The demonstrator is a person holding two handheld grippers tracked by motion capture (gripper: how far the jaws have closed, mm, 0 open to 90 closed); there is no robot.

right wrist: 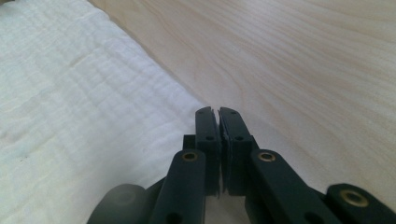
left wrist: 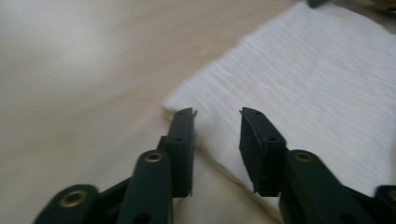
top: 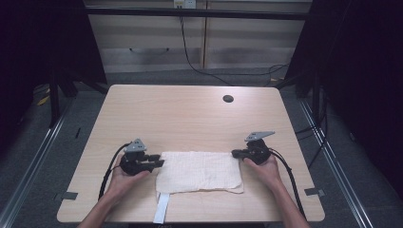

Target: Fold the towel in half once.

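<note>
On the table [top: 190, 114] I count 1 white cloth [top: 197, 172], 1 white strap [top: 161, 209] under its near edge, 1 dark round hole [top: 228, 99], and 2 grippers: left gripper [top: 159, 163], right gripper [top: 235, 153]; perhaps the strap belongs to the cloth.

A light wooden table with rounded corners [top: 190, 114] has 1 dark round cable hole [top: 228, 99]; a white folded textured cloth [top: 197, 172] lies flat near its front edge.

The cloth [top: 198, 172] lies flat on the tabletop [top: 190, 114], near its front edge. The left tongs [top: 159, 163] sit at the cloth's left edge. The right tongs [top: 234, 153] sit at the cloth's right far corner. A small hole [top: 228, 99] lies far behind the cloth.
</note>
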